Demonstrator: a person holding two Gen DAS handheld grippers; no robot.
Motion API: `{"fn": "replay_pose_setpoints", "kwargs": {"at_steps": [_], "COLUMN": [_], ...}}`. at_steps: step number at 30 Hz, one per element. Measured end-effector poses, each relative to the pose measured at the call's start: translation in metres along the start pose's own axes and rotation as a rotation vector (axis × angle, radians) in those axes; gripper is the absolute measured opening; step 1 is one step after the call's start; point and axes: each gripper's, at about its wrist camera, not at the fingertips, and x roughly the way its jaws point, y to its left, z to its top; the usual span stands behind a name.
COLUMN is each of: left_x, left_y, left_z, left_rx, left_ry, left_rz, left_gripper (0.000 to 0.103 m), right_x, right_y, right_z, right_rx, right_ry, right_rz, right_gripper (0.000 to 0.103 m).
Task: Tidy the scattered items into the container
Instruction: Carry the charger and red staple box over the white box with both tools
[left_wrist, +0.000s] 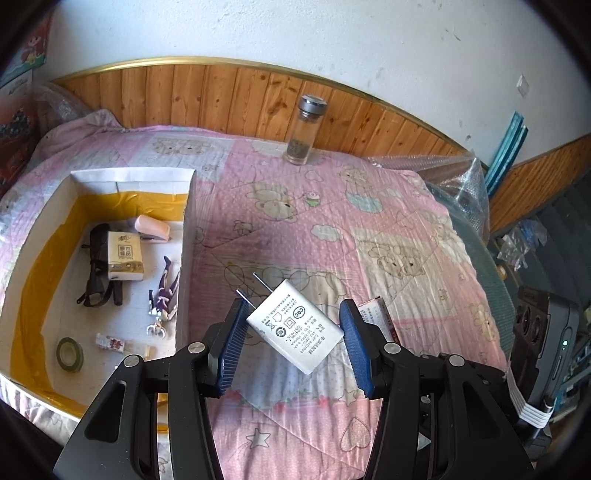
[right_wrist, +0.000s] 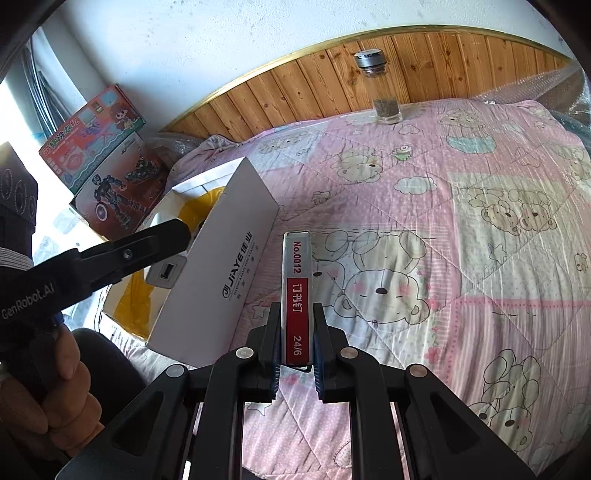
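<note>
My left tongs (left_wrist: 293, 328) spread wide, gripping white charger (left_wrist: 295, 328) diagonally between blue pads, prongs pointing up-left, lifted above pink quilt (left_wrist: 369, 221). My right tongs (right_wrist: 295, 354) nearly closed, pinching red-and-grey staple box (right_wrist: 297, 295) upright by narrow sides. White container (left_wrist: 186, 266) left of charger, already holding tissue pack (left_wrist: 125, 255), stapler (left_wrist: 152, 229), tape roll (left_wrist: 69, 353).

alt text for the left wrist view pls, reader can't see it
The left hand-held gripper holds a white charger plug diagonally between its blue pads above a pink cartoon quilt. At left, an open white box already holds small items, including a tissue pack and pink stapler.
</note>
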Motion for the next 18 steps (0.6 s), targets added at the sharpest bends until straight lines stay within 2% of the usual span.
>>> {"fn": "replay_pose_setpoints", "kwargs": {"at_steps": [18], "left_x": [-0.022], "left_y": [0.031], "left_z": [-0.003], "left_rx": [-0.061], "left_ry": [-0.037], "left_rz": [-0.024], "left_gripper": [0.053], "right_x": [-0.013], "right_y": [0.06], "right_z": [0.011], "right_rx": [-0.1], "right_ry": [-0.024], "right_rz": [0.033], "right_gripper": [0.015]}}
